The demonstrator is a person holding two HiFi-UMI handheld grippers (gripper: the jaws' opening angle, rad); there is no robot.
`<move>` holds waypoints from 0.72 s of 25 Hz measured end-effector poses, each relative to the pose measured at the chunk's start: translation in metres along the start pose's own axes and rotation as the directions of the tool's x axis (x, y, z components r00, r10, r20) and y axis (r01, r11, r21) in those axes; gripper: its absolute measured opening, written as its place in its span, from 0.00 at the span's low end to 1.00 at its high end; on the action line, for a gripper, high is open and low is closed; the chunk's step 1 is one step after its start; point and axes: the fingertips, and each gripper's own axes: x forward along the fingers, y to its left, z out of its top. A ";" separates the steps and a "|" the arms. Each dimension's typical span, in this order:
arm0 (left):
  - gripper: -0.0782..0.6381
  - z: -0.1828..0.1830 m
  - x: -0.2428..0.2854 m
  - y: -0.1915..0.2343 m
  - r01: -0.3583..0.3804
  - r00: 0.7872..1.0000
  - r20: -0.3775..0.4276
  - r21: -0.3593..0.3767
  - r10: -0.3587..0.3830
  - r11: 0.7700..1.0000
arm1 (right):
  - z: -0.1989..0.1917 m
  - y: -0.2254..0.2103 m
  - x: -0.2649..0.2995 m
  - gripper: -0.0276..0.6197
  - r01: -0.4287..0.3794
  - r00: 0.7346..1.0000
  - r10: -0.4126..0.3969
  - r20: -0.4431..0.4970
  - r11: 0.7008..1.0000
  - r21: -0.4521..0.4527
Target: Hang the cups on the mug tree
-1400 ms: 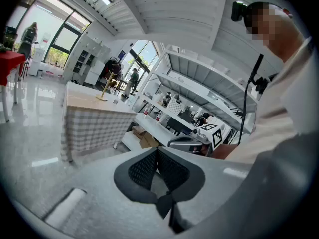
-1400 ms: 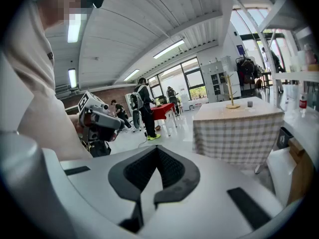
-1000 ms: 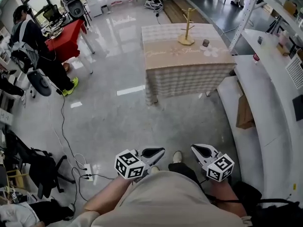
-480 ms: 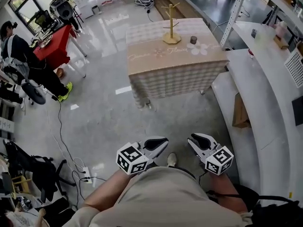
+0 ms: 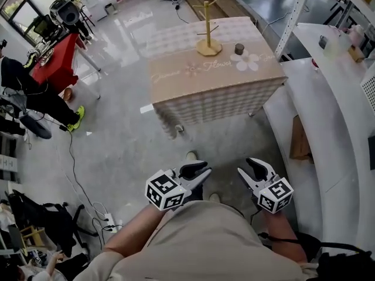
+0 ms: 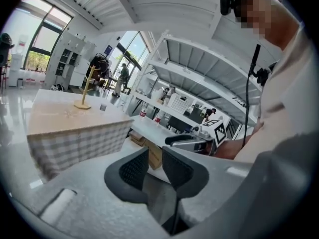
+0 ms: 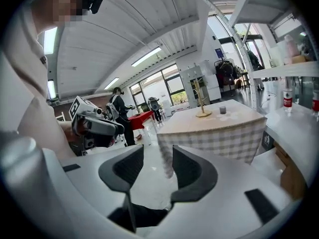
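- We hold the left gripper [image 6: 155,156] low in front of us. Its jaws stand a narrow gap apart, with only floor showing between them.
- The right gripper's [image 7: 157,156] jaws are opening, and they too have nothing between them.
- Both grippers are well apart from the table [image 5: 176,78], so we judge that no cup has been reached yet.
- The mug tree [image 5: 208,31] stands upright in the far half of the table, about midway between its left and right edges. All of its pegs look bare.
- One small dark cup [image 5: 239,49] stands near the tree's base, on the side toward the far right corner. We see no other cup.
- The cup is too small from here to tell whether it holds anything or which way its handle faces.
- A brown box [image 5: 300,139] sits under the white counter [image 5: 328,116] on our right, and its contents are hidden.
- What could go wrong:
  - A grip on the rim of so small a cup might slip or knock it over.
  - The tree looks light, so pushing a handle hard onto a peg could tip it or slide it toward the far edge.
  - A jaw could catch the cloth and drag both things along.
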 end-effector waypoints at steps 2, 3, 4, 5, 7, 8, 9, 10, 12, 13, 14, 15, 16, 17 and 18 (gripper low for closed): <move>0.21 0.015 0.007 0.030 0.015 1.000 -0.004 0.003 -0.015 1.000 | 0.010 -0.017 0.022 0.32 0.027 1.000 -0.027 -0.008 0.999 0.019; 0.21 0.024 0.011 0.045 0.027 1.000 -0.006 0.002 -0.027 1.000 | 0.016 -0.025 0.034 0.32 0.037 0.999 -0.036 -0.013 0.999 0.026; 0.21 0.033 0.014 0.059 0.043 0.999 -0.011 -0.002 -0.043 0.999 | 0.025 -0.032 0.047 0.31 0.044 0.999 -0.043 -0.017 0.999 0.028; 0.21 0.042 0.017 0.072 0.062 0.998 -0.018 -0.007 -0.062 0.998 | 0.036 -0.038 0.061 0.31 0.051 0.999 -0.051 -0.018 0.998 0.025; 0.21 0.060 0.024 0.097 0.097 0.995 -0.032 -0.005 -0.097 0.995 | 0.059 -0.053 0.087 0.31 0.076 0.997 -0.075 -0.020 0.997 0.005; 0.21 0.069 0.027 0.109 0.109 0.993 -0.040 0.004 -0.109 0.994 | 0.071 -0.062 0.099 0.31 0.094 0.995 -0.094 -0.020 0.996 -0.004; 0.21 0.078 0.029 0.121 0.120 0.992 -0.046 0.015 -0.119 0.993 | 0.081 -0.070 0.111 0.31 0.114 0.993 -0.114 -0.018 0.993 -0.008; 0.21 0.087 0.030 0.134 0.130 0.990 -0.053 0.026 -0.128 0.991 | 0.090 -0.079 0.122 0.31 0.135 0.991 -0.135 -0.014 0.991 -0.007; 0.21 0.100 0.032 0.160 0.150 0.987 -0.067 0.047 -0.146 0.988 | 0.107 -0.094 0.144 0.31 0.172 0.985 -0.172 -0.003 0.985 -0.008; 0.21 0.106 0.033 0.173 0.158 0.985 -0.076 0.055 -0.154 0.986 | 0.115 -0.102 0.154 0.31 0.186 0.982 -0.186 0.001 0.982 -0.012; 0.21 0.111 0.035 0.186 0.164 0.984 -0.084 0.061 -0.159 0.985 | 0.122 -0.111 0.164 0.31 0.198 0.980 -0.198 0.003 0.980 -0.017; 0.20 0.115 0.038 0.196 0.167 0.983 -0.088 0.063 -0.161 0.984 | 0.128 -0.120 0.173 0.31 0.205 0.979 -0.205 0.002 0.978 -0.020; 0.19 0.120 0.040 0.205 0.168 0.983 -0.089 0.062 -0.162 0.984 | 0.133 -0.128 0.181 0.31 0.211 0.978 -0.211 -0.002 0.977 -0.023; 0.17 0.123 0.041 0.213 0.167 0.983 -0.088 0.059 -0.162 0.984 | 0.137 -0.137 0.188 0.31 0.214 0.977 -0.215 -0.007 0.976 -0.026; 0.14 0.127 0.043 0.220 0.165 0.983 -0.084 0.054 -0.160 0.985 | 0.142 -0.146 0.196 0.31 0.216 0.976 -0.217 -0.013 0.976 -0.028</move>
